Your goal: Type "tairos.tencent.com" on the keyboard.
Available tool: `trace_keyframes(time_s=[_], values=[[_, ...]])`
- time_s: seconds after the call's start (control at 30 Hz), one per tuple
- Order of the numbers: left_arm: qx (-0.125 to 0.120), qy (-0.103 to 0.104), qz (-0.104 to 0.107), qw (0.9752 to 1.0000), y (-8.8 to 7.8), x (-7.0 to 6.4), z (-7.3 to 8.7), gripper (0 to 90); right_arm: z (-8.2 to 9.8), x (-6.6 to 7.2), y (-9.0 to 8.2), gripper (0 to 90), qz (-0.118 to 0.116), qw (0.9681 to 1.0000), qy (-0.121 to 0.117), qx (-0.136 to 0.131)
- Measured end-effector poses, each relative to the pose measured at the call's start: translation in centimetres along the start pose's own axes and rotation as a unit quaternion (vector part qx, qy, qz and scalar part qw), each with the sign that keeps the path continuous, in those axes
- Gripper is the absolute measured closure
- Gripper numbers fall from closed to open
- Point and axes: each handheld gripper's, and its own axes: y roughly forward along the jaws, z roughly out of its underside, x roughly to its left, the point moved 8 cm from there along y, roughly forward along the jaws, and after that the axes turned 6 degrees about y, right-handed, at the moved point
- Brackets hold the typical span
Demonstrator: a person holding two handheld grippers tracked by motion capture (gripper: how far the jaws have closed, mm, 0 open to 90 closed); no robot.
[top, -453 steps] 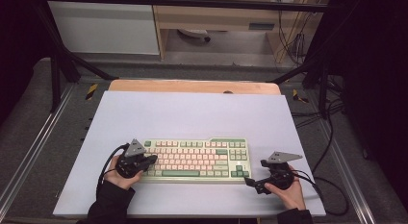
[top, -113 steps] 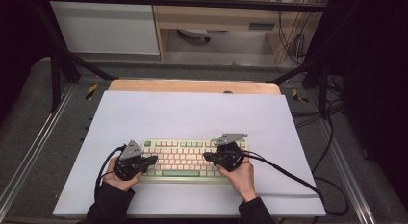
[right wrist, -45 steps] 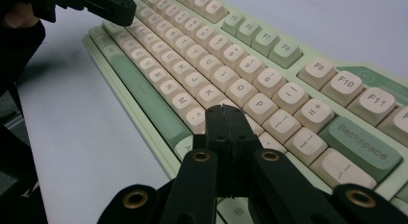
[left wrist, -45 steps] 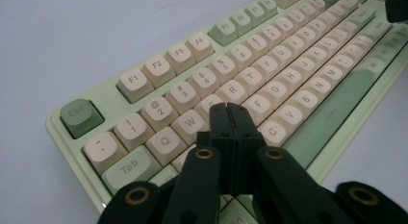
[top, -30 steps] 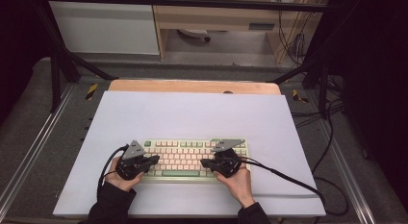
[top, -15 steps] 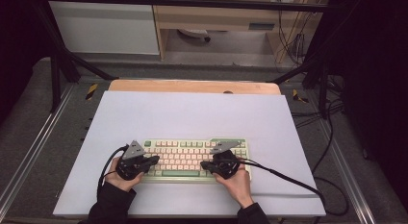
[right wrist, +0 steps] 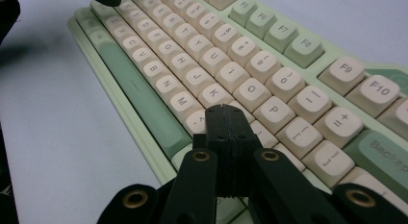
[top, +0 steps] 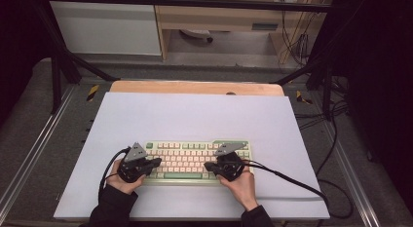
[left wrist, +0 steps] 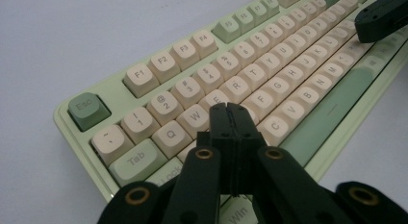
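A pale green keyboard [top: 190,156] with cream keys lies on the white table near its front edge. My left gripper [top: 157,161] is shut with nothing in it and points right over the keyboard's left end. In the left gripper view its tips [left wrist: 230,108] sit low over the letter keys near W and E on the keyboard [left wrist: 269,65]. My right gripper [top: 207,166] is shut and empty too, pointing left over the right half. In the right gripper view its tips [right wrist: 226,111] hover by the keys below O and P on the keyboard [right wrist: 231,56]. Whether either tip touches a key I cannot tell.
The white table top [top: 195,115] stretches bare behind the keyboard, with a wooden strip [top: 195,87] at its far edge. A black cable [top: 292,180] trails right from my right gripper across the table. Metal frame rails [top: 29,154] run along both sides.
Long before, my right gripper rested on the table to the right of the keyboard; it has since moved left over the keys. Over the last second nothing has visibly moved.
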Motion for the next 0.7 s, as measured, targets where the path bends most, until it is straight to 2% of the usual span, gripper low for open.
trace_keyframes(time_s=[0.5, 0.7], values=[[-0.002, 0.002, 0.001, 1.0000, 0.0, -0.3, -0.3, 89.7, 0.4, -1.6, -2.1, 90.0, 0.005, 0.9996, 0.018, -0.020], [0.000, 0.005, 0.001, 1.0000, 0.2, -0.7, -0.6, 89.7, 0.7, -1.8, -2.4, 90.0, 0.005, 0.9996, 0.018, -0.021]])
